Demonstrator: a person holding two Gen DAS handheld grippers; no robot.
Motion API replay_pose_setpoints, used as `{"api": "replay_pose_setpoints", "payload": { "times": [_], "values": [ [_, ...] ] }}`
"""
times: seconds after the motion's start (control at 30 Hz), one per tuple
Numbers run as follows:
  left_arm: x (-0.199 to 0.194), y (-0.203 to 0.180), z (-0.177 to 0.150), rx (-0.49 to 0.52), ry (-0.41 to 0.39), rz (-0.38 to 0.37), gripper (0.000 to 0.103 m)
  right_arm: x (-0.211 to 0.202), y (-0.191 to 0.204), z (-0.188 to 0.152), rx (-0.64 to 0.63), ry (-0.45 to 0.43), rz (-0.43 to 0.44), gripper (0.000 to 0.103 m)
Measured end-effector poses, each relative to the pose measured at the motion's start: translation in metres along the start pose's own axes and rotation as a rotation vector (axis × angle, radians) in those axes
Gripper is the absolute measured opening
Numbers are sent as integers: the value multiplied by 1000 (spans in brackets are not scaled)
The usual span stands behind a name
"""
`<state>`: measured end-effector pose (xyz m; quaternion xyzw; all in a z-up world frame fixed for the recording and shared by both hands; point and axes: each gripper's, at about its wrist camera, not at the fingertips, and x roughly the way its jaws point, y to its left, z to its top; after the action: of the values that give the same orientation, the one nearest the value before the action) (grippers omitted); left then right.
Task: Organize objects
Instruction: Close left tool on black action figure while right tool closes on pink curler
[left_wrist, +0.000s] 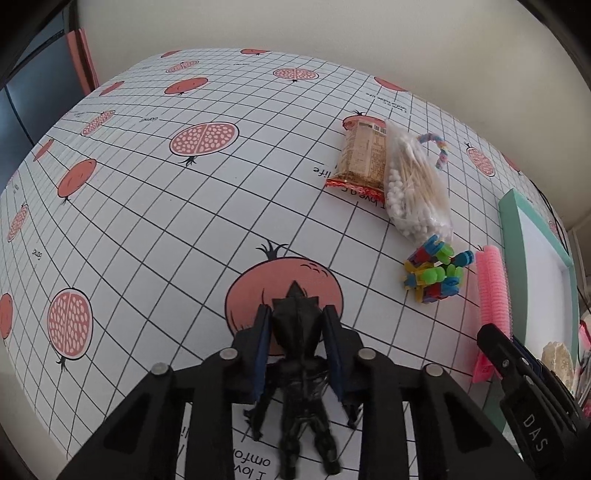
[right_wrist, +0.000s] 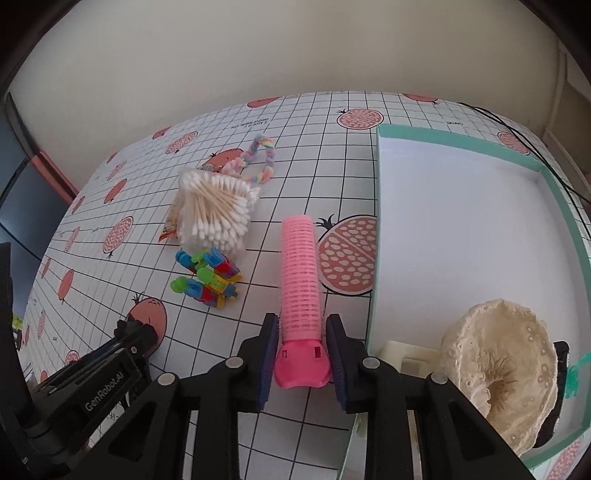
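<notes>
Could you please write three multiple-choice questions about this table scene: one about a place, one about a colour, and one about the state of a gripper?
1. Where does the lace scrunchie lie?
A. inside the green-rimmed box
B. on the bag of cotton swabs
C. between the fingers of the left gripper

2. What colour is the hair roller?
A. black
B. pink
C. white

3. What is the state of the left gripper?
A. open, with nothing between its fingers
B. shut on the snack packet
C. shut on the black figurine

Answers:
1. A, because the right wrist view shows the scrunchie on the white floor of the box, near its close corner.
2. B, because the roller is pink in both views.
3. C, because the left wrist view shows both fingers pressed against the sides of the figurine.
</notes>
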<state>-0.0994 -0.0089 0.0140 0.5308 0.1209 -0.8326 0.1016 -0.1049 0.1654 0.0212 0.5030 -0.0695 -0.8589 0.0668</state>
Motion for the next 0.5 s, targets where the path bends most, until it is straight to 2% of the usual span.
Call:
{"api": "replay_pose_setpoints", "payload": {
  "times": [0.33,0.5],
  "values": [
    [-3,5,2,-42,2,-60,28,-9,-4,3,16,-32,9,28],
    [-15,5,7,-64,-40,-82,28,-22,-6,7,18,-76,16,28]
  ]
}}
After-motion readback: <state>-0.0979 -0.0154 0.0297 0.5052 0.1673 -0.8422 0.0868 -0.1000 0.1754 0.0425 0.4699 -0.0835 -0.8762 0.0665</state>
